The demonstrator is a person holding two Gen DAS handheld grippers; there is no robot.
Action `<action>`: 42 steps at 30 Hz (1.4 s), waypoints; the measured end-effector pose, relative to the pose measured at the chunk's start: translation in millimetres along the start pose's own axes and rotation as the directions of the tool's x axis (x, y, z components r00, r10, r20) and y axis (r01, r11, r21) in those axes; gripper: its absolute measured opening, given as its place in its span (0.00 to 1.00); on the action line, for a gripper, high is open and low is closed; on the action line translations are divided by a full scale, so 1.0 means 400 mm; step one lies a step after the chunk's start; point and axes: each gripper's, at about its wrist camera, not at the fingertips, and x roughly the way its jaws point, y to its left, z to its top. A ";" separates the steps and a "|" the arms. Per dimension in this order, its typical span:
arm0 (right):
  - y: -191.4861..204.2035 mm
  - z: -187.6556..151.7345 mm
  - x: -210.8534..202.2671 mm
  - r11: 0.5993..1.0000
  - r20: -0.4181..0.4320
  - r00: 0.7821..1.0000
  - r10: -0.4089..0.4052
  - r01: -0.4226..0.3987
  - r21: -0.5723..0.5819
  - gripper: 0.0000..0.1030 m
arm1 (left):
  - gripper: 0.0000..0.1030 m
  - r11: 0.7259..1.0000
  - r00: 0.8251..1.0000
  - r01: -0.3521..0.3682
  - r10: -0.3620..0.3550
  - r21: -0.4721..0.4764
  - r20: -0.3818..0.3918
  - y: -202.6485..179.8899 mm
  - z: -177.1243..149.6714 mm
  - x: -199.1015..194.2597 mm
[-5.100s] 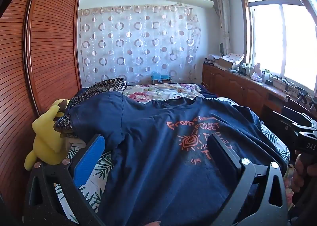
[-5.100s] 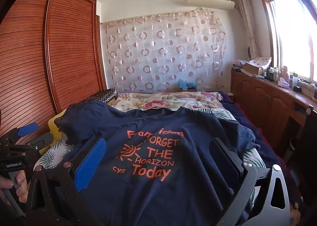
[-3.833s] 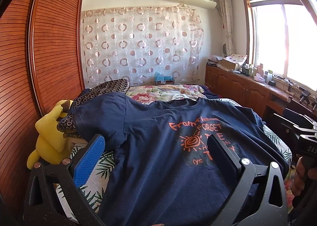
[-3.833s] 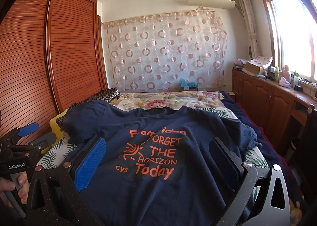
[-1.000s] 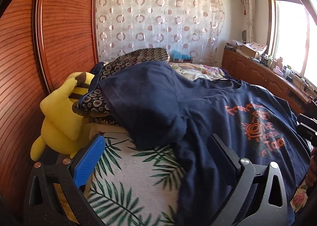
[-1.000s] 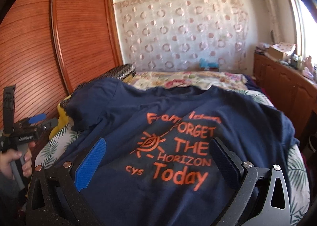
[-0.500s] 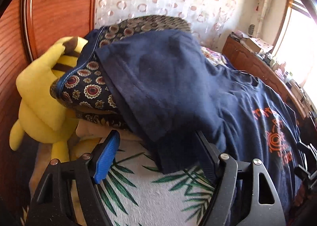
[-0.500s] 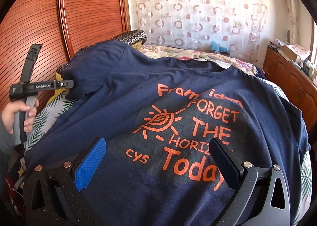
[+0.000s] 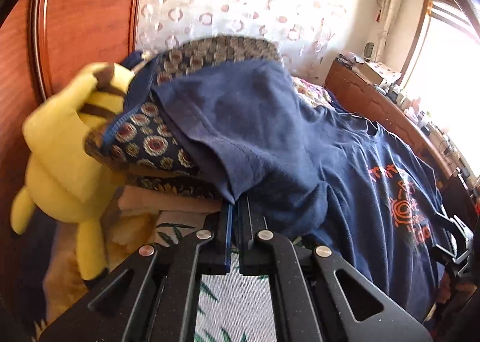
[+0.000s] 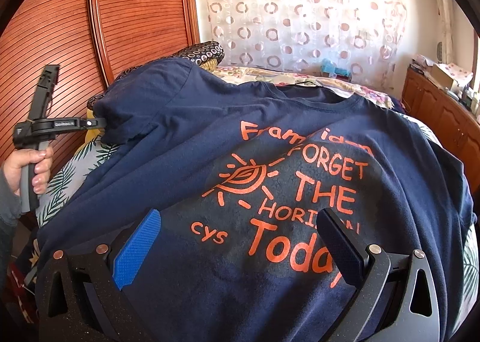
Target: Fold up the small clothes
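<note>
The room is a bedroom. At the left stands a wardrobe (image 10: 66, 51) with slatted red-brown doors. Just beside it, at the left edge of the bed, sits a yellow plush toy (image 9: 69, 162), touching a dark patterned pillow (image 9: 144, 144) with round floral motifs.

The bed (image 9: 228, 300) carries a white sheet printed with green palm leaves; a floral cover lies at its far end. Behind the bed hangs a sheer curtain (image 10: 300, 12) patterned with circles. A small blue object (image 10: 333, 67) rests at the curtain's foot.

The navy T-shirt (image 10: 270, 138) is spread front-up across the bed, its orange print reading "FORGET THE HORIZON Today". Its left sleeve (image 9: 228, 132) lies draped over the patterned pillow.

The left tongs (image 9: 235, 207) have just been closing and are now pinched together on the hem corner of that sleeve; cloth is between the tips. In the right wrist view, a hand (image 10: 30, 168) grips the handle of this tool at the left side of the bed.

The right tongs (image 10: 240, 237) stand wide apart above the lower chest of the T-shirt, holding nothing.

At the right, a wooden cabinet (image 10: 435, 108) runs along the wall under a bright window (image 9: 447, 51), with boxes and small items on top.
</note>
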 end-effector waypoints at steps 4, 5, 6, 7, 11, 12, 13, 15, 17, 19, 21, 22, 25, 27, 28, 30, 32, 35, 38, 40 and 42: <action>0.001 -0.001 0.001 1.000 0.006 1.000 -0.002 0.002 -0.001 1.00 | 0.03 0.998 0.999 0.013 -0.016 0.058 0.038 -0.053 0.017 -0.048; 0.001 -0.001 0.000 1.000 0.007 1.000 -0.002 0.002 0.000 1.00 | 0.03 0.997 0.999 0.024 -0.027 0.079 0.046 -0.076 0.025 -0.058; 0.001 0.000 -0.001 1.000 0.008 1.000 -0.003 0.003 0.000 1.00 | 0.03 0.995 0.998 0.033 -0.038 0.096 0.052 -0.099 0.035 -0.064; 0.001 -0.001 -0.003 1.000 0.011 1.000 -0.003 0.003 0.002 1.00 | 0.03 0.992 0.997 0.049 -0.057 0.119 0.059 -0.130 0.049 -0.069; -0.019 -0.001 -0.013 1.000 0.016 1.000 -0.007 0.007 0.024 1.00 | 0.03 0.971 0.995 0.079 -0.092 0.224 0.045 -0.250 0.102 -0.047; -0.025 -0.001 -0.017 1.000 0.018 1.000 -0.011 0.010 0.030 1.00 | 0.03 0.962 0.995 0.085 -0.097 0.259 0.035 -0.287 0.115 -0.035; -0.030 -0.001 -0.022 0.999 0.022 1.000 -0.013 0.013 0.036 1.00 | 0.03 0.952 0.995 0.087 -0.099 0.293 0.025 -0.324 0.124 -0.022; -0.047 0.000 -0.036 0.998 0.031 0.999 -0.024 0.022 0.051 1.00 | 0.03 0.929 0.995 0.090 -0.099 0.359 0.008 -0.395 0.138 0.007; -0.063 -0.004 -0.051 0.997 0.042 0.998 -0.035 0.033 0.067 1.00 | 0.03 0.914 0.996 0.089 -0.092 0.396 -0.011 -0.444 0.143 0.035; -0.076 -0.008 -0.062 0.996 0.046 0.998 -0.045 0.041 0.080 1.00 | 0.04 0.905 0.996 0.090 -0.092 0.415 -0.016 -0.470 0.141 0.049; -0.090 -0.012 -0.072 0.995 0.047 0.997 -0.058 0.053 0.088 1.00 | 0.27 0.905 0.995 0.099 -0.101 0.414 -0.017 -0.473 0.137 0.043; -0.097 -0.013 -0.076 0.994 0.048 0.997 -0.065 0.061 0.090 1.00 | 0.35 0.906 0.995 0.097 -0.103 0.413 -0.006 -0.470 0.131 0.032; -0.109 -0.008 -0.083 0.993 0.051 0.996 -0.072 0.067 0.100 1.00 | 0.62 0.910 0.994 0.095 -0.109 0.402 0.012 -0.458 0.120 0.004; -0.110 -0.003 -0.084 0.993 0.051 0.996 -0.070 0.065 0.100 1.00 | 0.77 0.921 0.994 0.092 -0.108 0.379 0.022 -0.435 0.114 -0.014; -0.108 0.000 -0.082 0.993 0.050 0.996 -0.069 0.064 0.097 1.00 | 0.77 0.927 0.993 0.093 -0.112 0.364 0.032 -0.417 0.109 -0.028; -0.101 0.011 -0.078 0.995 0.053 0.997 -0.055 0.051 0.081 1.00 | 0.79 0.936 0.994 0.086 -0.104 0.341 0.036 -0.396 0.101 -0.038; -0.091 0.024 -0.070 0.997 0.054 0.998 -0.040 0.037 0.063 0.98 | 0.79 0.946 0.995 0.069 -0.088 0.317 0.046 -0.360 0.084 -0.056; -0.084 0.048 -0.059 0.999 0.052 0.999 0.006 -0.008 0.035 0.91 | 0.79 0.959 0.996 0.038 -0.059 0.282 0.067 -0.316 0.054 -0.080; -0.063 0.085 -0.038 0.998 0.051 0.997 0.056 -0.056 -0.008 0.84 | 0.79 0.973 0.994 0.022 -0.047 0.230 0.102 -0.269 0.022 -0.111; -0.045 0.107 -0.017 0.996 0.043 0.995 0.085 -0.084 -0.036 0.80 | 0.79 0.979 0.993 0.018 -0.042 0.203 0.114 -0.244 0.006 -0.127; -0.017 0.133 0.018 0.990 0.026 0.992 0.122 -0.120 -0.068 0.78 | 0.79 0.983 0.992 0.012 -0.034 0.182 0.120 -0.222 -0.016 -0.140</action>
